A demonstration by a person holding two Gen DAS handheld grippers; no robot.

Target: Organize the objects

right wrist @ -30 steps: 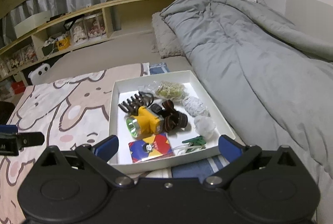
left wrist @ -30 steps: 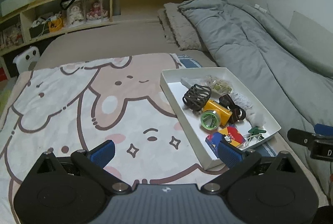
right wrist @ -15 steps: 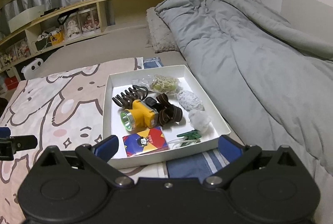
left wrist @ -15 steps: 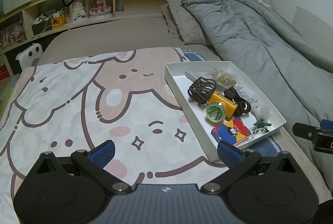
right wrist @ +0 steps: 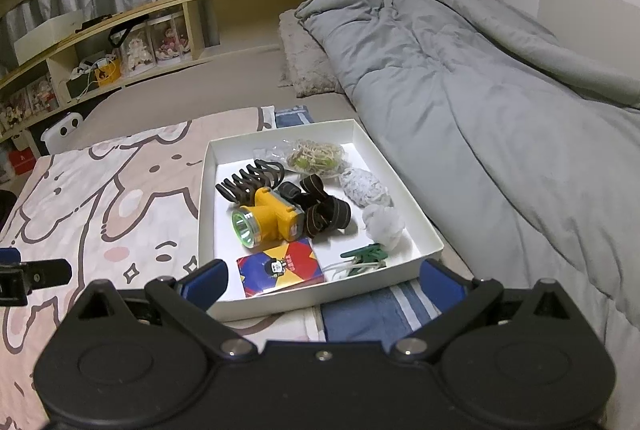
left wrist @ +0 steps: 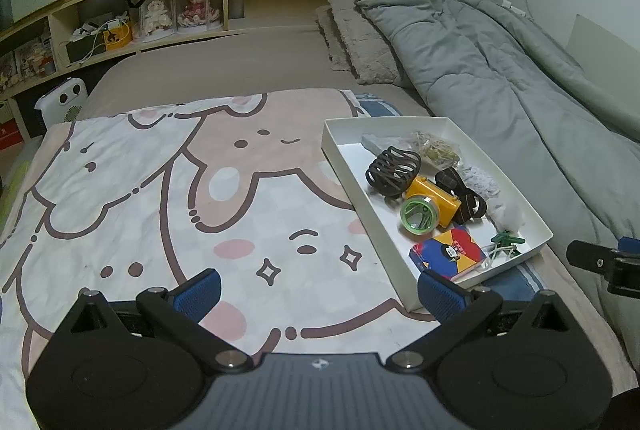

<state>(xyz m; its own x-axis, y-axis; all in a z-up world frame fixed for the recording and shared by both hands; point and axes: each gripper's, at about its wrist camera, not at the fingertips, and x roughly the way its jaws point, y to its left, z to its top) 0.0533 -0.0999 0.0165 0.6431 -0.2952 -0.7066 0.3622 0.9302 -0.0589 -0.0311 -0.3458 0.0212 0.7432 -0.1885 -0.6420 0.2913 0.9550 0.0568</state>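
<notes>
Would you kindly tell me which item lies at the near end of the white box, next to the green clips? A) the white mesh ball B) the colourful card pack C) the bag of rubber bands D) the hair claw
B: the card pack lies at the near wall of the box, left of the green clips and in front of the headlamp.

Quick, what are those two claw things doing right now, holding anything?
Left gripper: open, holding nothing.
Right gripper: open, holding nothing.
</notes>
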